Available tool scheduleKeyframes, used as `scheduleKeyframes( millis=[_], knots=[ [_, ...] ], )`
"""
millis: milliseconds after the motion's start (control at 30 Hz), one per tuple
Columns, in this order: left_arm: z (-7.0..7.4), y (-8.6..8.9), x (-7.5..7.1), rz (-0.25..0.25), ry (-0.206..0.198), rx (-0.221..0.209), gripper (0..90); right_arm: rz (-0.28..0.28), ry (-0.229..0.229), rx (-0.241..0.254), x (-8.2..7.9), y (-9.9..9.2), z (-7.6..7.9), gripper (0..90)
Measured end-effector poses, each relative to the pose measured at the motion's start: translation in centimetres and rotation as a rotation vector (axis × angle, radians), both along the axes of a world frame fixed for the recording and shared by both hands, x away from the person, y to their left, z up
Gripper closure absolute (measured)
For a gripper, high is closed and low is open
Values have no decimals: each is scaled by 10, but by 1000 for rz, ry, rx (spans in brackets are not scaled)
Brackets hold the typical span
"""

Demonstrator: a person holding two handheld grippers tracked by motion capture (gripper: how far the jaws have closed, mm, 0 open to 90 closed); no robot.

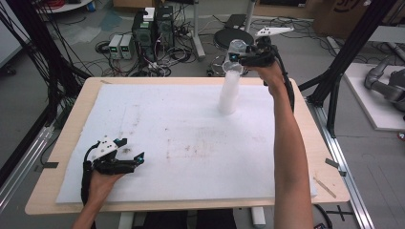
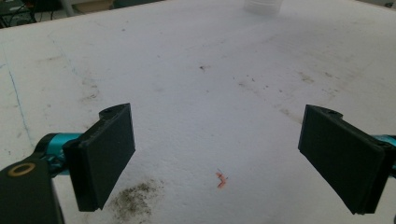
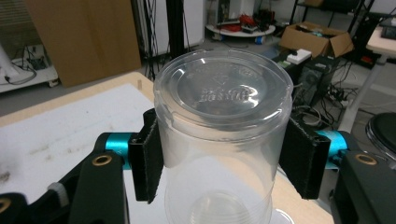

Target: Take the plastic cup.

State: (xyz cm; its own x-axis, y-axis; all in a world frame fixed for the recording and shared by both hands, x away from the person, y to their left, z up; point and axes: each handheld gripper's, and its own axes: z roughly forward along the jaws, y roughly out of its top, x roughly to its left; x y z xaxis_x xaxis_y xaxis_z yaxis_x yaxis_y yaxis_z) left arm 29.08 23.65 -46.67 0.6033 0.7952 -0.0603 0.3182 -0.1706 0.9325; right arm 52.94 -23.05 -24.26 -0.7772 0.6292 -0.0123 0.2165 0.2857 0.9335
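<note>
1. Right gripper (image 3: 219,154) – jaws clamped on upside-down clear plastic cup (image 3: 222,140), top of stack (image 1: 229,93) at far side of white foam-covered desk (image 1: 181,138).
2. Left gripper (image 2: 217,158) – jaws wide apart, nothing between, near desk's front-left corner.

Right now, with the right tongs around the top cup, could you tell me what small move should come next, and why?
Probably lift straight up a little more: the right tongs grip the top cup, whose lower end still sits over the stack. The left tongs rest open, far away.
</note>
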Motion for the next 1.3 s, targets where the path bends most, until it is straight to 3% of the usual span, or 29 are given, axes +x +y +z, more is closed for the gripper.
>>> scheduleKeyframes(
  millis=[133,300,400,600,867,1100,1167,1300],
  knots=[
    [0,0,0,-1,-1,-1,107,-5,15,-11,-2,-3,1,384],
    [0,0,0,1,2,1,107,3,-15,1,-9,-4,8,387],
    [0,0,0,0,1,0,107,11,-11,-2,-14,-3,11,386],
    [0,0,0,-1,1,-2,107,27,7,17,-33,0,10,384],
    [0,0,1,-10,7,-2,107,102,38,34,-72,7,3,385],
    [0,0,1,-17,15,-1,107,235,22,41,-117,24,-11,385],
    [0,0,1,-19,13,1,107,253,0,36,-129,28,-15,388],
    [0,0,1,-24,7,4,107,281,12,39,-150,34,-24,392]
  ],
)
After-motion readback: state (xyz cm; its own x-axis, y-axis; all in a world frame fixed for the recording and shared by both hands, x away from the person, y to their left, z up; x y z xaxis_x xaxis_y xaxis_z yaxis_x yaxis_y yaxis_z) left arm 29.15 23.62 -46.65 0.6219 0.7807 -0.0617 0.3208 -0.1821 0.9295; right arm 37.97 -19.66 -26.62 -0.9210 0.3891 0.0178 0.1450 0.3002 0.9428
